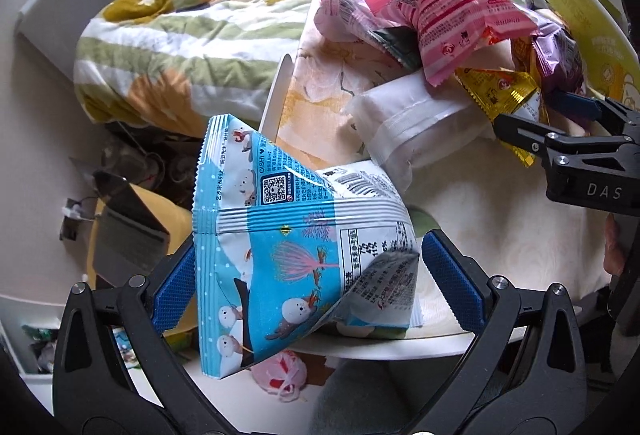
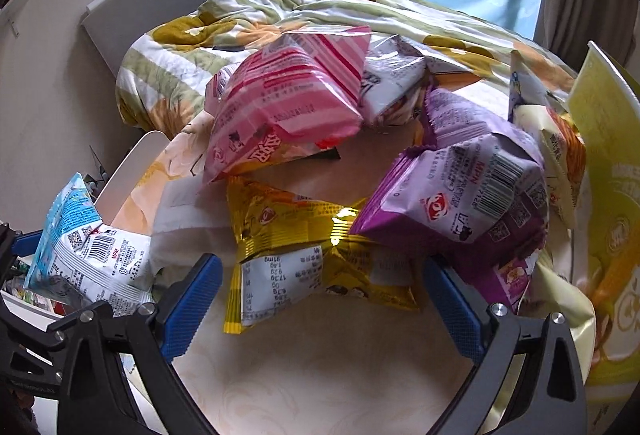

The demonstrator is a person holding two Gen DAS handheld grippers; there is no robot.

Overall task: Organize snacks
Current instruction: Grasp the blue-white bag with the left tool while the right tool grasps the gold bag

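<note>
My left gripper [image 1: 308, 275] has its blue pads on either side of a light blue snack bag [image 1: 296, 247], which hangs over the table's left edge; the bag also shows in the right wrist view [image 2: 84, 251]. My right gripper [image 2: 322, 299] is open around a gold snack bag [image 2: 304, 251] lying on the table; it shows from the side in the left wrist view [image 1: 560, 123]. Behind lie a pink bag [image 2: 288, 107], a purple bag [image 2: 460, 195] and a white-purple bag [image 2: 392, 83].
The cream table [image 2: 320, 375] stands against a bed with a flowered quilt [image 1: 192, 19]. A white wrapped pack [image 1: 408, 123] and a yellow-green box [image 2: 608, 219] are on the table. Clutter and a grey box [image 1: 128, 227] lie on the floor at left.
</note>
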